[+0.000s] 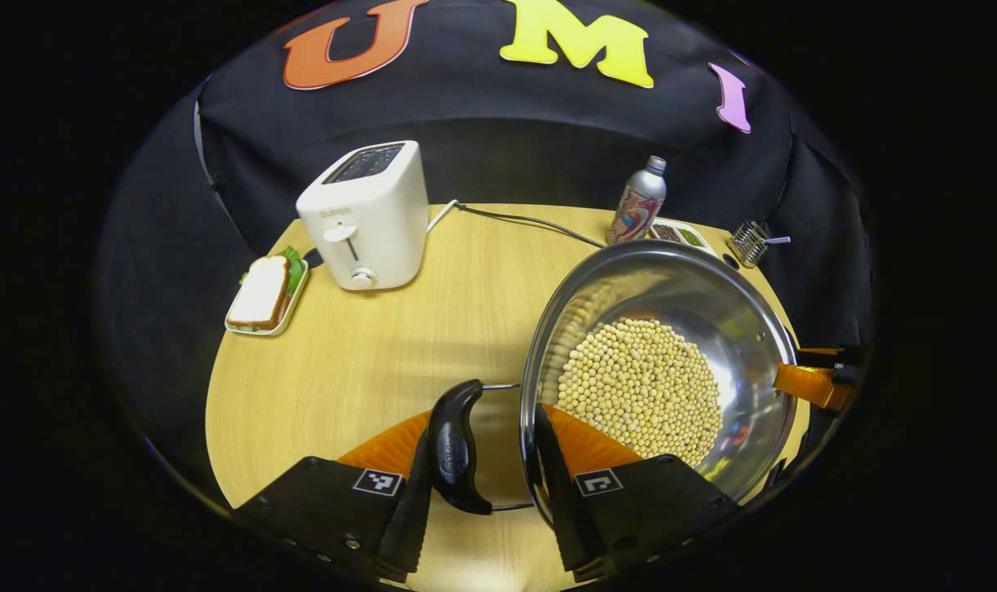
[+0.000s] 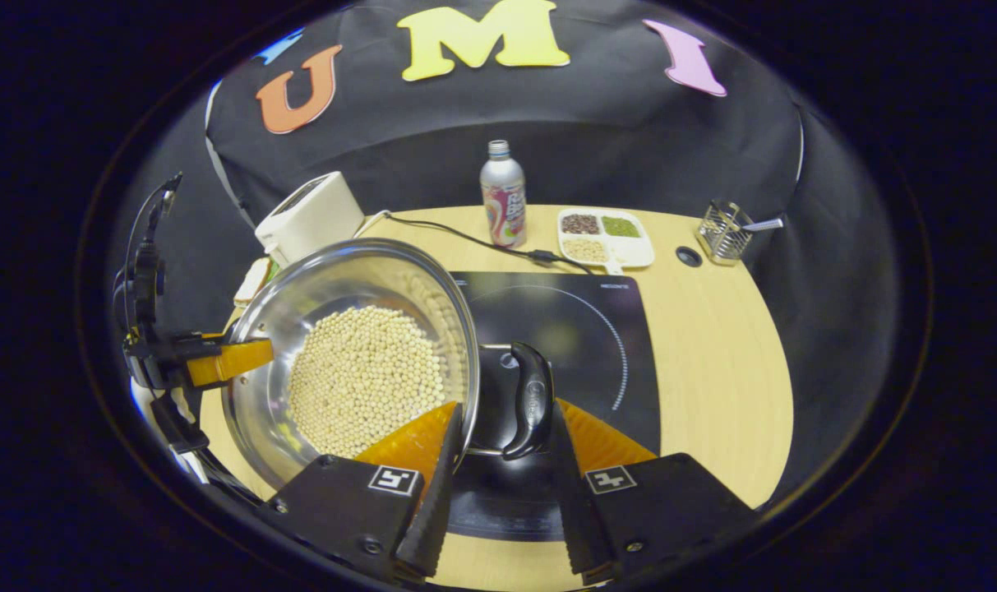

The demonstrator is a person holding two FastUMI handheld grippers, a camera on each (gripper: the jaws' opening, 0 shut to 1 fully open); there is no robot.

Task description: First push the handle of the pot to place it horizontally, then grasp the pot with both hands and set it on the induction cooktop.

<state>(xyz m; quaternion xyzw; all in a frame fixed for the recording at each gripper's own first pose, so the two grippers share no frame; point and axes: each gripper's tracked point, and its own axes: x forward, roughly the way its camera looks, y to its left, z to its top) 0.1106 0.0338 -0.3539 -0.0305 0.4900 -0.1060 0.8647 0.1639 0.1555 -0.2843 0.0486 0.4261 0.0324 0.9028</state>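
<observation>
Two claws meet at one shiny pot [image 1: 671, 362] full of small pale beans [image 1: 642, 390]. In the left gripper view, the left claw [image 1: 482, 485] has its fingers partly apart, with the pot's black side handle [image 1: 457, 444] and the pot's rim between them; one finger sits outside the handle and the other reaches inside the pot, and I cannot tell if they press. Far across the pot, an orange finger of the other claw shows at the rim. This view also shows a white toaster [image 1: 371, 215] and a sandwich on a small tray [image 1: 266, 293] on the wooden table [image 1: 358, 362], plus a bottle [image 1: 638, 203]. In the right gripper view, the right claw [image 2: 502, 460] is partly apart the same way, with the other black handle [image 2: 531, 400] and the rim between its fingers. Here you can see the black cooktop [image 2: 580, 329] under and beside the pot, with the handle over it. You can also see a white tray with three kinds of beans [image 2: 603, 236], a wire holder [image 2: 722, 231] with a spoon, and the bottle [image 2: 503, 195] near the back.
</observation>
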